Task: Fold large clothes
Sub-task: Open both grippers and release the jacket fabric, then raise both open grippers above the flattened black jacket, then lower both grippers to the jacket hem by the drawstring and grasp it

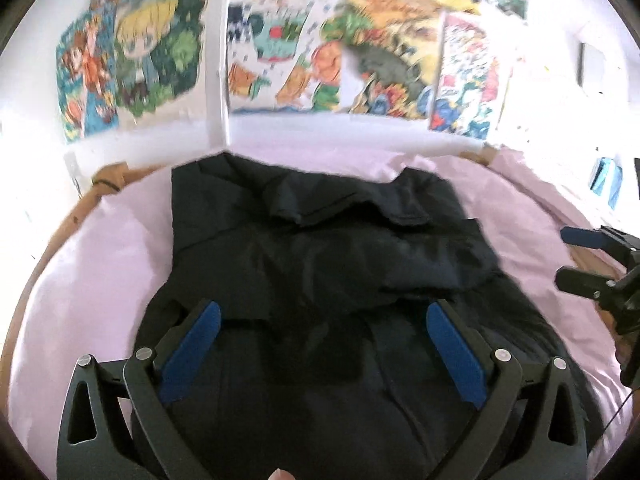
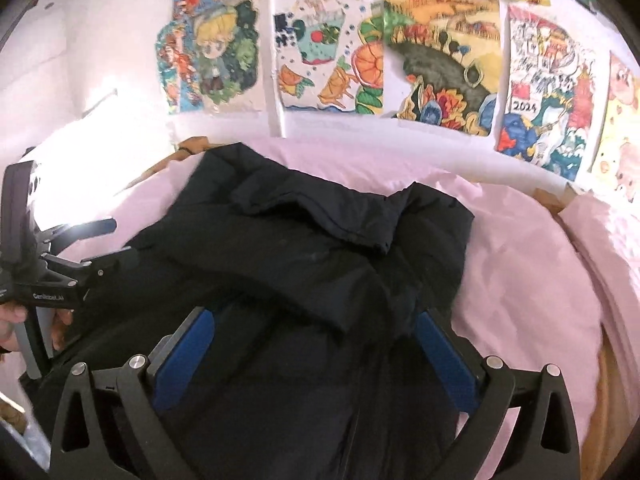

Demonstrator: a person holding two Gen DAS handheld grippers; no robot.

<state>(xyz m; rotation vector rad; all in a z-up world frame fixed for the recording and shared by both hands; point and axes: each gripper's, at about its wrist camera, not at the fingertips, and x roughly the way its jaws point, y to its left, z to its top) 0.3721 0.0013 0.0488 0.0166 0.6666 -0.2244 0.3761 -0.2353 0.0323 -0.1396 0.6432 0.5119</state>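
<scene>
Both the left tongs and the right tongs stand wide open, gripping nothing. The dark jacket lies folded on the pink bed sheet just ahead of and beneath them. Beyond, a wall drawing reads "2024".

left tool: jaws wide, empty | dark jacket: on pink sheet
</scene>
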